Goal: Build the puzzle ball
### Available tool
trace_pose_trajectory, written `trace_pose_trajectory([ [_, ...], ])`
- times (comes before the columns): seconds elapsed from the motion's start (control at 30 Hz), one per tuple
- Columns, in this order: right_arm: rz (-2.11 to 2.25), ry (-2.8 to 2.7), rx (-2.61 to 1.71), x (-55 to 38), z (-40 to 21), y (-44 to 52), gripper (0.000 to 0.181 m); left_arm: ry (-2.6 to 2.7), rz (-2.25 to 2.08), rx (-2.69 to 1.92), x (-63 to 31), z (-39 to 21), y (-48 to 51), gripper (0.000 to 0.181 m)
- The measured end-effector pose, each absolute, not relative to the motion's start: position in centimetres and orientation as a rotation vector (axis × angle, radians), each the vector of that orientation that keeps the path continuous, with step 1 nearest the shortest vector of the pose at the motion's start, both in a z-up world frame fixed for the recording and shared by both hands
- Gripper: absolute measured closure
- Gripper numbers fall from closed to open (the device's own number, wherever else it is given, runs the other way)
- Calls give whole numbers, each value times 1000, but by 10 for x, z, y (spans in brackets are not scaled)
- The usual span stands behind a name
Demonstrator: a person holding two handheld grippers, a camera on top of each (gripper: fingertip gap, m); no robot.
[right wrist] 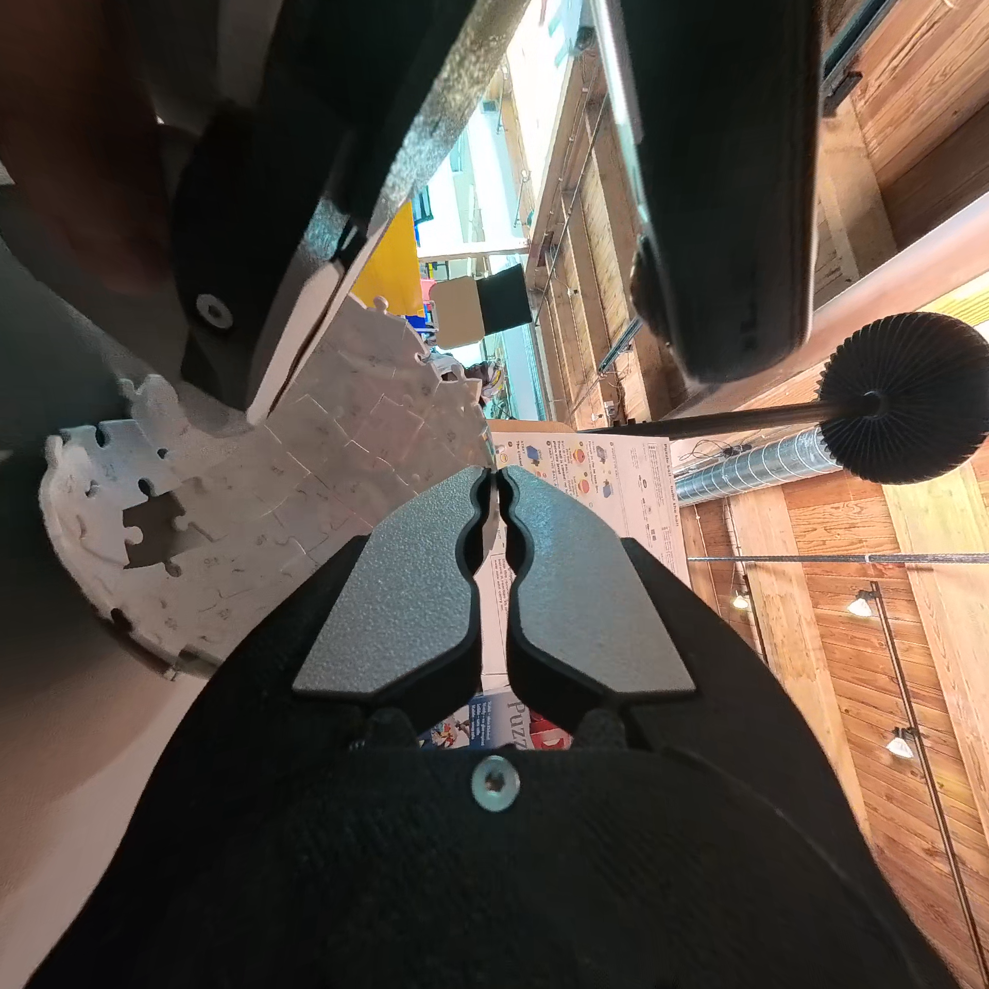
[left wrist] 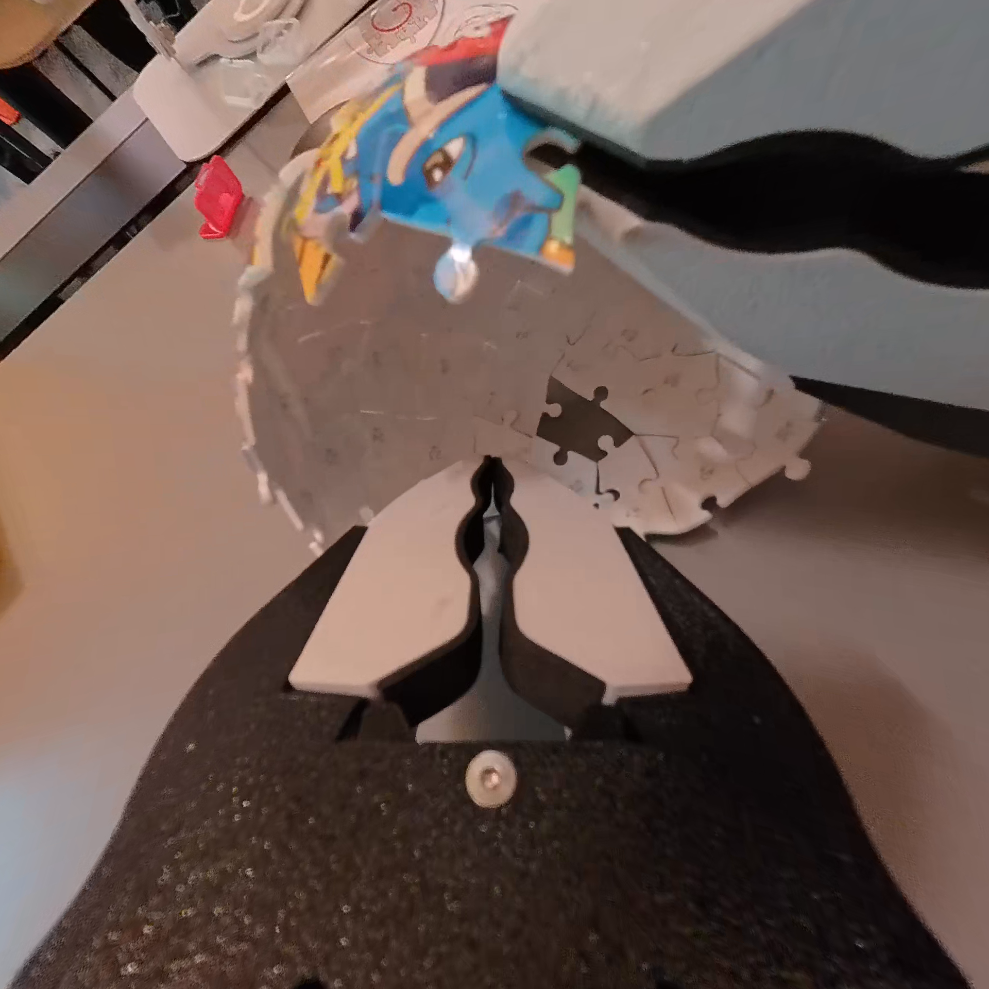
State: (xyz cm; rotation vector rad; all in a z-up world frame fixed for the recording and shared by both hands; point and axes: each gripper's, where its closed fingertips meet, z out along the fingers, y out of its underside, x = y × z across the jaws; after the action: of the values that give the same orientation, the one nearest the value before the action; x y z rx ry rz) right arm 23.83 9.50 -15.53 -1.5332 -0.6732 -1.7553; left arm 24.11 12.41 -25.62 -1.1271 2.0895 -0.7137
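The half-built puzzle ball (left wrist: 401,385) is a curved shell held up above the table, its grey inner side towards me. One piece-shaped hole (left wrist: 583,423) shows in it. Blue and yellow printed pieces (left wrist: 444,176) arch over the top. My left gripper (left wrist: 491,471) is shut on the shell's lower rim. The right gripper's pale finger (left wrist: 749,96) holds the top right part. In the right wrist view the right gripper (right wrist: 495,476) is shut on the thin edge of the shell (right wrist: 321,455). The hole (right wrist: 152,530) and the left gripper (right wrist: 267,321) show at left.
A red plastic part (left wrist: 219,198) lies on the beige table (left wrist: 107,481) at left. White and clear objects (left wrist: 182,118) stand behind it. A printed instruction sheet (right wrist: 588,481) and the puzzle box (right wrist: 481,717) lie beyond the right gripper. Across from one pair of fingers to the other is roughly 10 centimeters.
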Motion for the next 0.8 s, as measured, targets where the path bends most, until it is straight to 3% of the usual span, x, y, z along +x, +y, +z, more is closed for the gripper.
trace_pose_trajectory([
  [0.8, -1741, -610, -1544, 240, -155, 90, 179, 2123, -650, -1243, 249, -273, 116, 181],
])
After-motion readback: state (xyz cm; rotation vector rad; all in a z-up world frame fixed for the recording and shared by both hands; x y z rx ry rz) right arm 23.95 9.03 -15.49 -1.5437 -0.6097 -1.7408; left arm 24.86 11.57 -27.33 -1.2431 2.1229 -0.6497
